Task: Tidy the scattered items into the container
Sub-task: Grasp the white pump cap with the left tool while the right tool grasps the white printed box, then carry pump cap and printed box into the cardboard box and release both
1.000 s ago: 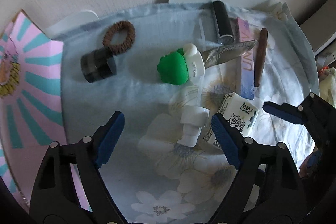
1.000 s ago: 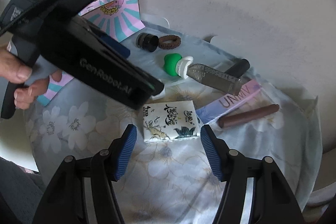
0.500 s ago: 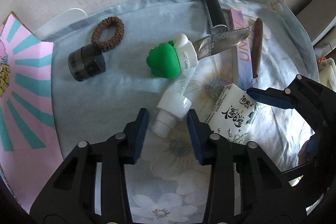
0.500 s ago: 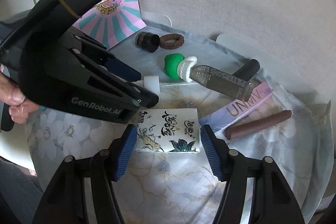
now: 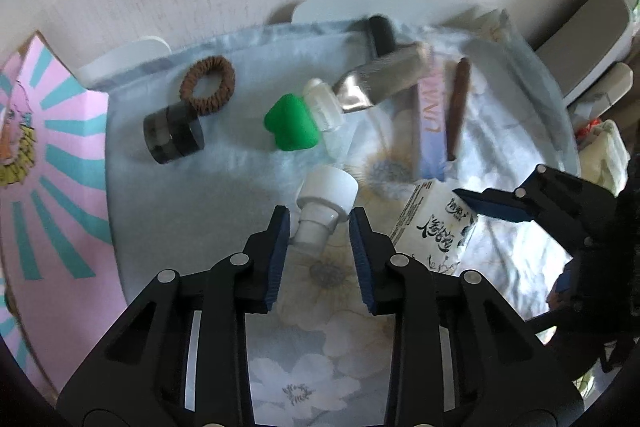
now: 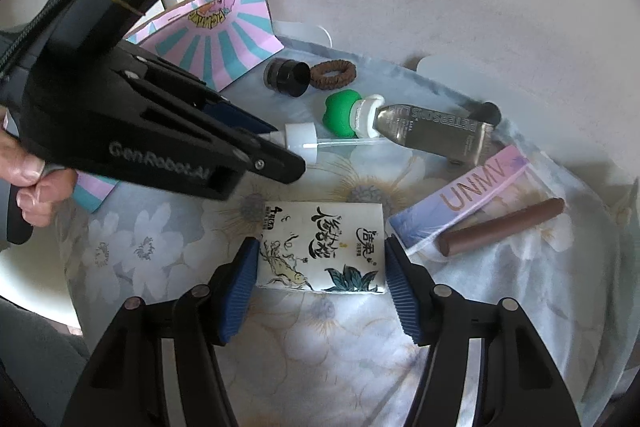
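Note:
My left gripper is shut on the neck of a white pump cap, whose clear tube runs toward the silver tube with a green cap. In the right wrist view the cap sits at the left gripper's tips. My right gripper is open with its pads on either side of the white tissue pack, which lies flat on the flowered cloth. The pink and teal container lies at the left.
A black jar, a brown hair tie, a black cylinder, a pink UNMV box and a brown stick lie on the cloth. A wall stands behind the small table.
My left gripper moved in over the white pump cap and closed on its neck. My right gripper moved down until its pads flank the tissue pack.

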`<state>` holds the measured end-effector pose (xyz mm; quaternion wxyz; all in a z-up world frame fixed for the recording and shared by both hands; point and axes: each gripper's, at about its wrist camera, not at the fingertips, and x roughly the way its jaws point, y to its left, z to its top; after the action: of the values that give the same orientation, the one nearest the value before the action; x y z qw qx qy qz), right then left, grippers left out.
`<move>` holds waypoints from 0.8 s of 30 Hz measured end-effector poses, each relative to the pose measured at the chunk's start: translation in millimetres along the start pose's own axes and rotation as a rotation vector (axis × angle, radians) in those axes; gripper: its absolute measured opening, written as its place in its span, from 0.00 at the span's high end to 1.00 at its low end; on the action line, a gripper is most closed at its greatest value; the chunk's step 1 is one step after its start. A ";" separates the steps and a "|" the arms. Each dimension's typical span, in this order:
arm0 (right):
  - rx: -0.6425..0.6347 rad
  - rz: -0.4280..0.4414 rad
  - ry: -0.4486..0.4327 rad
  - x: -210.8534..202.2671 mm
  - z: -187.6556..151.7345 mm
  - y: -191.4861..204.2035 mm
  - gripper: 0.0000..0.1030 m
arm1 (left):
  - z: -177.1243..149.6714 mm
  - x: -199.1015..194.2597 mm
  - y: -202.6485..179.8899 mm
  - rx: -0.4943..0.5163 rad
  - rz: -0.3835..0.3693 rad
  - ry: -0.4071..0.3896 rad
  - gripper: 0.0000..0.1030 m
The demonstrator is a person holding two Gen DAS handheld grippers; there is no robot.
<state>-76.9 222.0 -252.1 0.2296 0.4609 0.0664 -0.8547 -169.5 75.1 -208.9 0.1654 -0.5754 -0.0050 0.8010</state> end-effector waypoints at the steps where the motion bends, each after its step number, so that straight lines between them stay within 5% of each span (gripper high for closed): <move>1: 0.003 -0.003 -0.001 -2.7 -0.5 1.0 0.44 | -6.3 -5.7 -1.0 -0.001 -0.007 -0.009 0.74; 10: 0.050 -0.041 -0.040 -33.3 -2.9 8.2 0.44 | -3.6 -59.3 -17.7 0.010 -0.071 -0.110 0.85; 24: 0.029 -0.114 -0.116 -80.3 4.2 37.1 0.44 | -21.0 -140.2 -38.0 0.036 -0.092 -0.276 0.85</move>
<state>-25.6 214.3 -180.4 0.1773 0.4094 0.0666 -0.8925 -100.5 69.2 -79.5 0.2100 -0.4557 -0.0396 0.8641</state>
